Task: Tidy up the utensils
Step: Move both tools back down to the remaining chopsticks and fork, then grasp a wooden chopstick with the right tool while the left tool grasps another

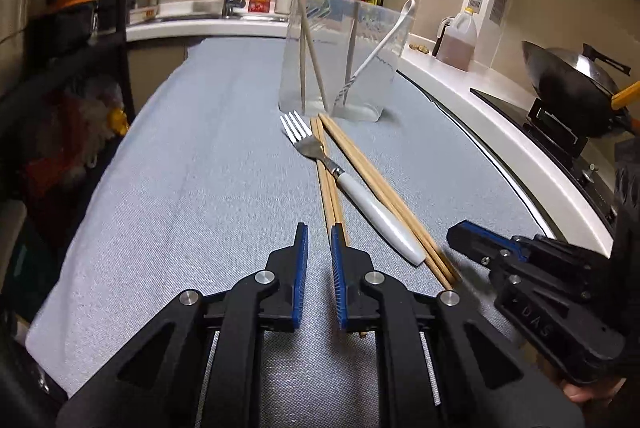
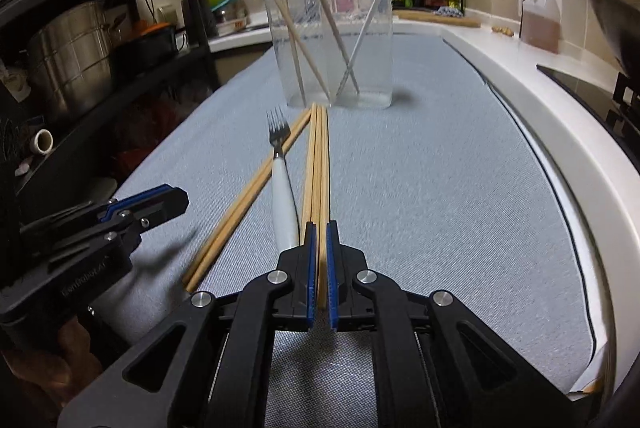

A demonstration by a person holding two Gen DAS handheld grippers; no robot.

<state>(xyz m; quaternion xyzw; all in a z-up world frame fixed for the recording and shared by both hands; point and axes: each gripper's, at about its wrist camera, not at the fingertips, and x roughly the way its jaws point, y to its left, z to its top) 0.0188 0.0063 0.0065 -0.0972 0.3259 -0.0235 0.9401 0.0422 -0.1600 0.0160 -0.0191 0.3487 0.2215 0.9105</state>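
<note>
The right hand-held gripper [image 2: 319, 228] is pinching a bundle of chopsticks [image 2: 318, 164], its blue pads [image 2: 309, 268] pressed close on either side of the near ends of the sticks. The bundle runs straight ahead of it along the grey surface [image 2: 420, 188], the far tips reaching almost to the base of a clear plastic container [image 2: 330, 48]. Whether the sticks are lifted or lying on the cloth cannot be told.

Just left of that bundle lies a fork [image 2: 280, 180] with a white handle, tines pointing away toward the container. Further left a second pair of chopsticks [image 2: 244, 200] lies slanted, its far end passing under the neck of the fork.

The container stands upright well ahead of both grippers. Inside it several chopsticks [image 1: 304, 28] lean in one part, and a white-handled utensil [image 1: 372, 56] leans in the other part with its handle sticking out over the rim.

The left hand-held gripper [image 1: 320, 240] hovers low over the surface with its fingers spread a little and nothing between them. Its right finger [image 1: 338, 268] sits over the near end of the slanted pair of chopsticks [image 1: 330, 196]. From this side the fork [image 1: 348, 184] lies ahead and slightly right, and the right hand-held gripper [image 1: 464, 236] comes in from the far right at the ends of the other sticks [image 1: 384, 192].
</note>
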